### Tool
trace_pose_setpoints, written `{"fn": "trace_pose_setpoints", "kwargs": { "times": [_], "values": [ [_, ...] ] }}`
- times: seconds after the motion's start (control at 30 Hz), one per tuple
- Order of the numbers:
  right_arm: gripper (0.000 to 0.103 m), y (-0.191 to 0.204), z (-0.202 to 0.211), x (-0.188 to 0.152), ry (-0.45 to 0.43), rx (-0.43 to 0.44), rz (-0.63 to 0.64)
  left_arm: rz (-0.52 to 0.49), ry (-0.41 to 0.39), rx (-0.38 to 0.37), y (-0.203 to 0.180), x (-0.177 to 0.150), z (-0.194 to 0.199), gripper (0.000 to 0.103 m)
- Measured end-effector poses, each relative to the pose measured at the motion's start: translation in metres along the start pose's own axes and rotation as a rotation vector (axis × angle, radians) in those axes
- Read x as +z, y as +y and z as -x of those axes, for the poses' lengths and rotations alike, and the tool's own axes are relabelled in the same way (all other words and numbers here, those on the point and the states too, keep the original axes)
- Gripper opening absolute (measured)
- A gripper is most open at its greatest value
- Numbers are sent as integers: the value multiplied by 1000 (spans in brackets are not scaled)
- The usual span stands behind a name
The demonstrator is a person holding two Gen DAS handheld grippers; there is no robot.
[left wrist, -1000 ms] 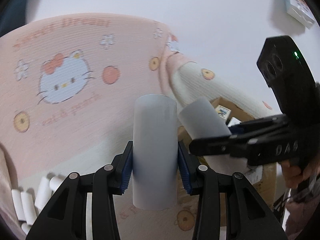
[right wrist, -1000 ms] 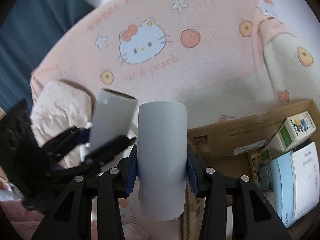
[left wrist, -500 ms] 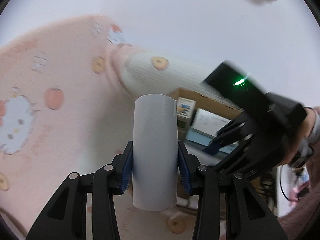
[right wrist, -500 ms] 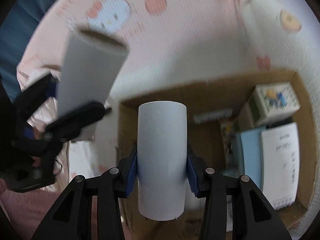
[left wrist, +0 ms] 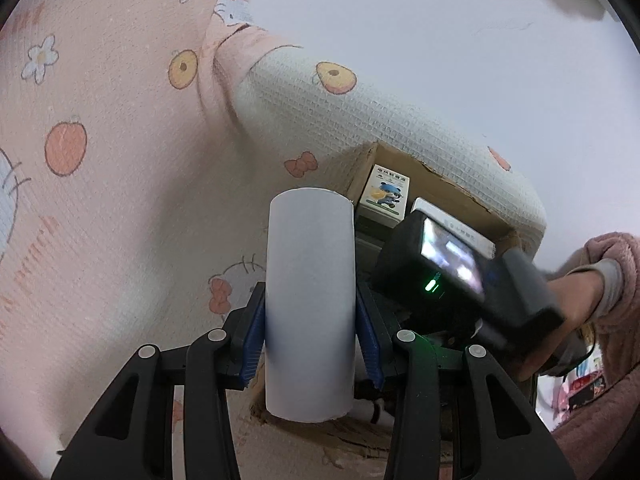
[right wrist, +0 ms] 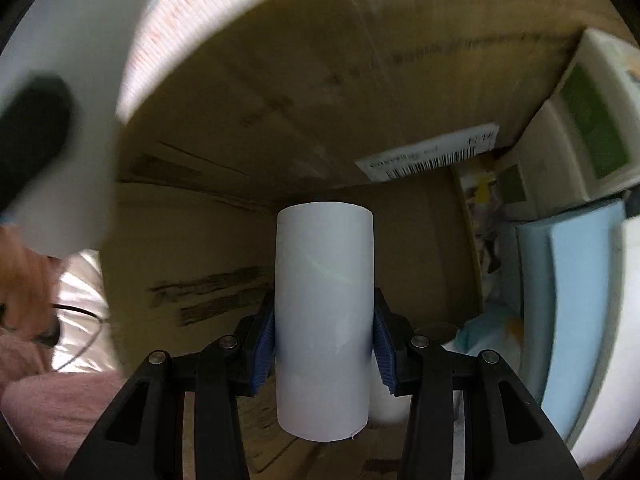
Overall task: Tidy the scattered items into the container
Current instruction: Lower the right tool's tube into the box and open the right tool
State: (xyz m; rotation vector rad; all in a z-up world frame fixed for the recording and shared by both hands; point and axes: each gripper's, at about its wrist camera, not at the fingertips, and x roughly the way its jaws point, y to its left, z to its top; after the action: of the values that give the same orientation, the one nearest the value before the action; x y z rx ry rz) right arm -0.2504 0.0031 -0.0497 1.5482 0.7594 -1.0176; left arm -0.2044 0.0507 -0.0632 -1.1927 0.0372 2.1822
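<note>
Change since a second ago: we are bringing both rolls off the pink printed blanket (left wrist: 100,208) and over to the cardboard box (right wrist: 320,92); a second ago the blanket was filling both views, and now the box interior is filling the right wrist view.

What it means: we are judging the carry as nearly over on the right side and the drop as the step in hand, with the left side following just behind.

Right hand-held gripper (right wrist: 324,352): we are clamping it partway closed on a white paper roll (right wrist: 324,312), blue pads pressing both sides, the roll standing along the fingers.

Right roll's place: we are holding it inside the box opening, above the brown floor, with the back wall and its barcode label (right wrist: 430,158) behind it and a light blue notebook (right wrist: 572,320) to its right.

Left hand-held gripper (left wrist: 310,344): we are gripping a second white roll (left wrist: 310,300) the same way, pads tight on both sides.

Left roll's place: we are holding it over the near corner of the box, just beside the right device, whose black camera body (left wrist: 436,264) is sitting between us and the boxed items (left wrist: 386,196).

Crowding: we are judging the two tools as close together, so the left one may need to wait for room.

Elsewhere: a hand in a pink fleecy sleeve (left wrist: 612,264) is holding the right device.
</note>
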Motion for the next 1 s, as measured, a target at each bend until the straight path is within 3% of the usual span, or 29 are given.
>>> {"fn": "trace_pose_setpoints", "kwargs": {
  "times": [0.3, 0.47, 0.63, 0.8, 0.87, 0.9, 1.0],
  "values": [
    [41, -2, -7, 0, -24, -49, 36, -1, -43, 45, 3, 1, 2, 45],
    [42, 4, -29, -4, 47, -115, 137, 11, -47, 44, 5, -5, 9, 45],
    [42, 2, -29, -4, 35, -152, 179, 10, -47, 30, 8, -7, 9, 45],
    [42, -6, -28, -8, 74, -126, 173, -29, -45, 43, 2, -10, 9, 45],
    [40, -9, -31, -10, 81, -129, 160, -39, -45, 42, 0, -11, 9, 45],
    [31, -10, -31, -10, 78, -144, 161, -43, -44, 43, -1, -12, 9, 45],
    [30, -9, -29, -12, 104, -160, 247, -47, -46, 48, -1, -14, 8, 45]
  ]
}}
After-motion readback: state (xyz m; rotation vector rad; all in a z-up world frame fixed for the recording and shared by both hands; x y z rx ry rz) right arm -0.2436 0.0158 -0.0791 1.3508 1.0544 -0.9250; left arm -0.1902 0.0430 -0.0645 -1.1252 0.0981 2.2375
